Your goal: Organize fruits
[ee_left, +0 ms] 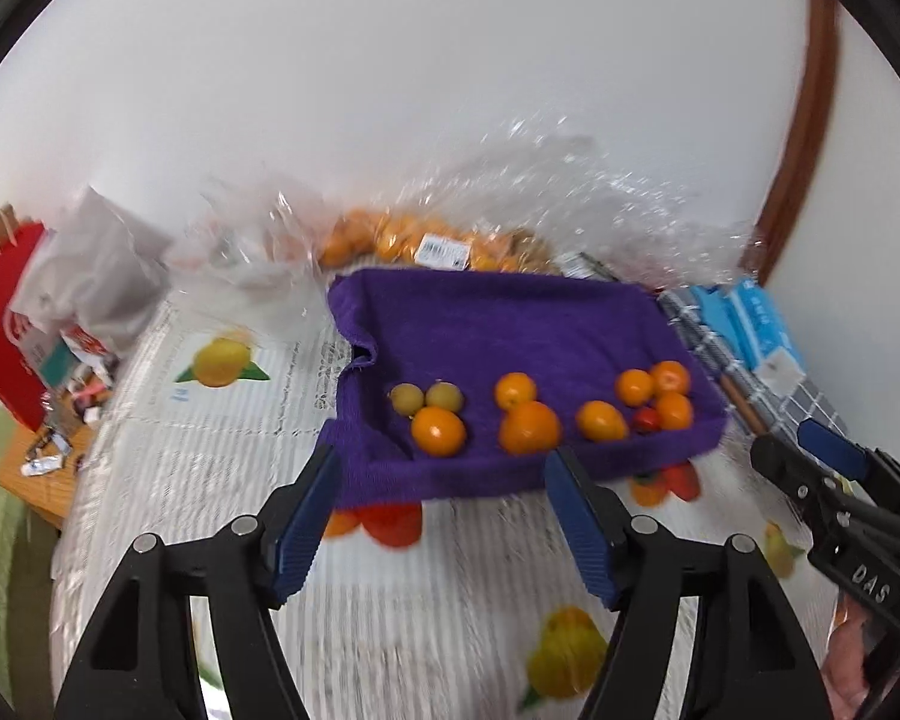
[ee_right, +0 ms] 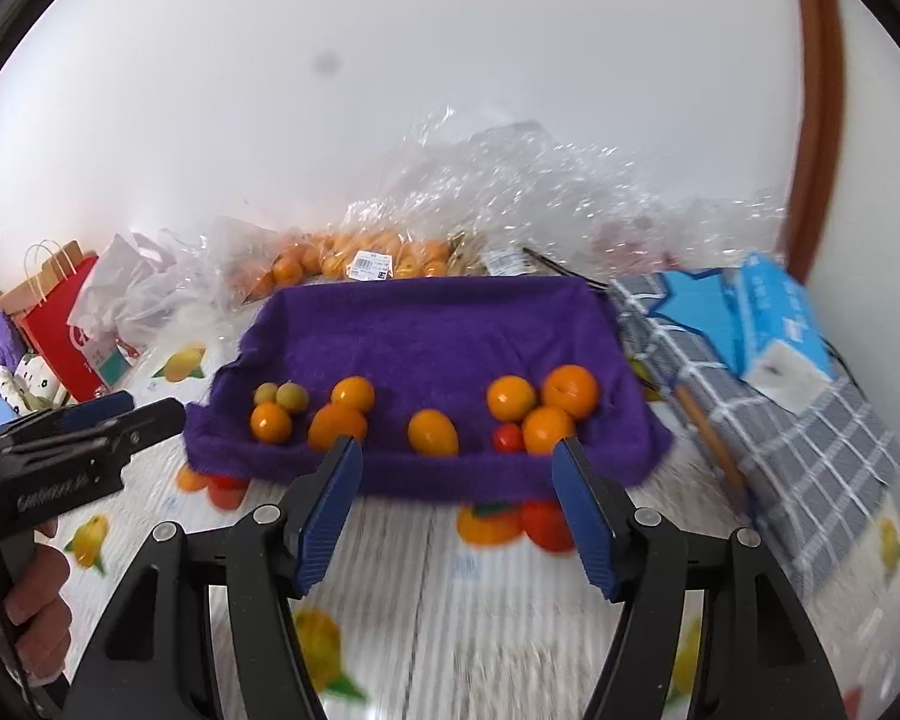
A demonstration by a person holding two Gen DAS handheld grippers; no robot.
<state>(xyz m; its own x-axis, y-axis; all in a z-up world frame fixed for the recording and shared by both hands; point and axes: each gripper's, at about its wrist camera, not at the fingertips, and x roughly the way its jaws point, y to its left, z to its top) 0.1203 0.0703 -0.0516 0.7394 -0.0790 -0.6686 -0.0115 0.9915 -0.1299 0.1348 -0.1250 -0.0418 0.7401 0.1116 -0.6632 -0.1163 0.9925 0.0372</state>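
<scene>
The left hand-held gripper (ee_left: pixel 444 468) hangs wide open and empty over the table (ee_left: pixel 210 444), its tips at the near edge of the purple towel (ee_left: pixel 510 324). On the towel lie two pale plums (ee_left: pixel 426 399), then oranges (ee_left: pixel 528 427), then a small red tomato (ee_left: pixel 648 419). The right hand-held gripper (ee_right: pixel 457 461) is likewise spread and empty just before the fruit. Behind, bagged oranges (ee_right: pixel 330 261) blur under crinkled plastic.

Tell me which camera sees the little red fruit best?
The right wrist view shows the little red fruit best: most of it is in sight, tucked between oranges on the purple towel. In the left wrist view it is partly hidden behind an orange, so only a sliver shows.
</scene>
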